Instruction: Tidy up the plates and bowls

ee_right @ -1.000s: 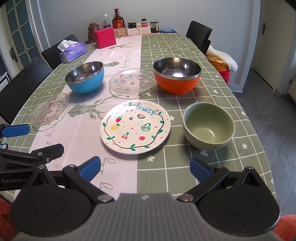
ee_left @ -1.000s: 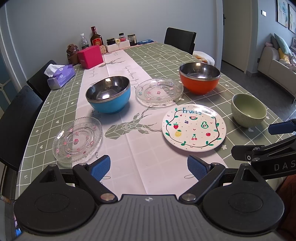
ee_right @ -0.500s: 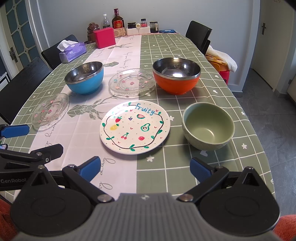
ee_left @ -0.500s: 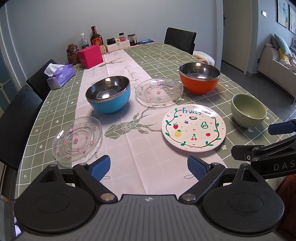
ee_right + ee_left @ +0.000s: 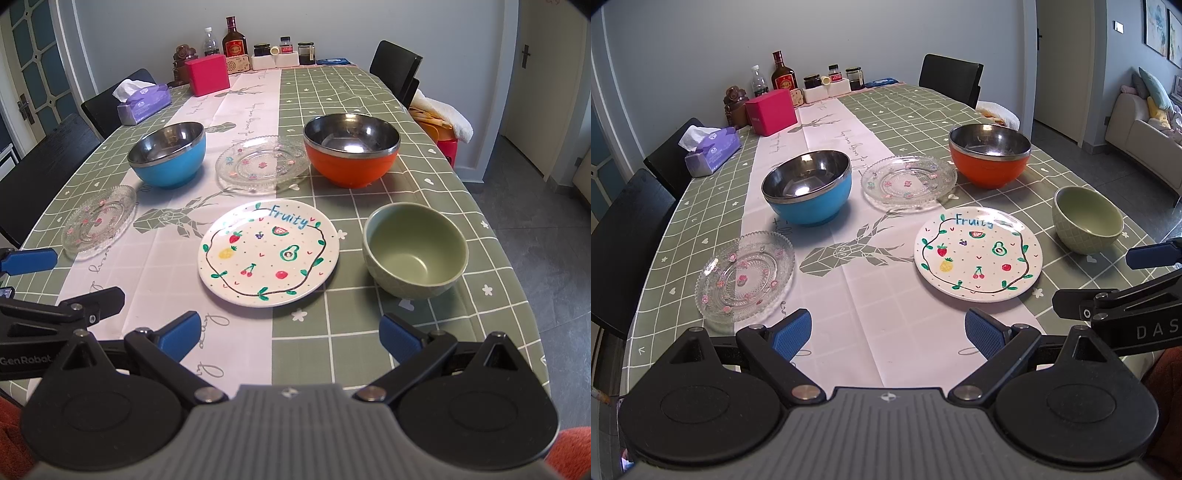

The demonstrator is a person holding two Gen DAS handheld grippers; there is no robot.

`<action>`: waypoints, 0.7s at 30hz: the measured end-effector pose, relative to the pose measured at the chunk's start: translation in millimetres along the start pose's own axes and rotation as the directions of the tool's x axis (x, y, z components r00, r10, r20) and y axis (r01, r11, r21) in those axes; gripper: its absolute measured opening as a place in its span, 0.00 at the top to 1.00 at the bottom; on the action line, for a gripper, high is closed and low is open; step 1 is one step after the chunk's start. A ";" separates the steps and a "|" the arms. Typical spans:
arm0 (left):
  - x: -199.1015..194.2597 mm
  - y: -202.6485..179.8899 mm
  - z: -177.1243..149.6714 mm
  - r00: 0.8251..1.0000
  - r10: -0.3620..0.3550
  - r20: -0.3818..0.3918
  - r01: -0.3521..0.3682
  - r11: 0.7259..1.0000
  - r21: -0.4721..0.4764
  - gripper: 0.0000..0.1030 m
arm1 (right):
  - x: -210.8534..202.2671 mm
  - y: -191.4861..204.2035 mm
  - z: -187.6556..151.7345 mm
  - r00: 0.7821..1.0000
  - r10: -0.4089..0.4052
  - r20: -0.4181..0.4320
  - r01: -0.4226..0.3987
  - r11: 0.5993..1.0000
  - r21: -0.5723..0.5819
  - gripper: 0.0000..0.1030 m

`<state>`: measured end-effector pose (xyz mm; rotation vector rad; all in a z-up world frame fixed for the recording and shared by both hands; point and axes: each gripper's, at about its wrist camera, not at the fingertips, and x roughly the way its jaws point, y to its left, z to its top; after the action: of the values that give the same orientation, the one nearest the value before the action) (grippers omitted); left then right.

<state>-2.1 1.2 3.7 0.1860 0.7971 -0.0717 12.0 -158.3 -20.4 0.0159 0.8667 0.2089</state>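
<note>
On the table stand a blue steel bowl [image 5: 809,188] [image 5: 168,155], an orange steel bowl [image 5: 990,153] [image 5: 351,147] and a green ceramic bowl [image 5: 1087,219] [image 5: 415,249]. A small glass plate [image 5: 746,275] [image 5: 98,221] lies at the near left. A larger glass plate [image 5: 908,182] [image 5: 264,164] lies between the steel bowls. A white fruit-painted plate [image 5: 978,253] [image 5: 269,252] lies near the front. My left gripper [image 5: 888,332] is open and empty above the near edge. My right gripper [image 5: 290,334] is open and empty, in front of the white plate and green bowl.
A tissue box [image 5: 144,99], a pink box [image 5: 207,75], bottles and jars [image 5: 280,51] stand at the table's far end. Black chairs [image 5: 55,155] line the left side, and another [image 5: 397,72] stands at the far right. The table's right edge drops to the floor.
</note>
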 end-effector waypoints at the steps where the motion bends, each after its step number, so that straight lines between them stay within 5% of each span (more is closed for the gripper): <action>1: 0.1 0.2 0.1 1.000 0.000 -0.001 0.000 1.000 -0.001 0.00 | 0.0 0.0 0.0 1.000 0.000 0.000 0.000 1.000 0.000 0.03; 21: 1.9 -3.1 -2.9 1.000 -0.004 -0.004 0.004 1.000 -0.001 0.00 | 0.1 -0.5 0.0 1.000 -0.001 -0.001 0.001 1.000 -0.001 0.03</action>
<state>-3.2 -1.3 0.0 0.1838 0.8019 -0.0743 12.2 -158.8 -20.6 0.0141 0.8679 0.2087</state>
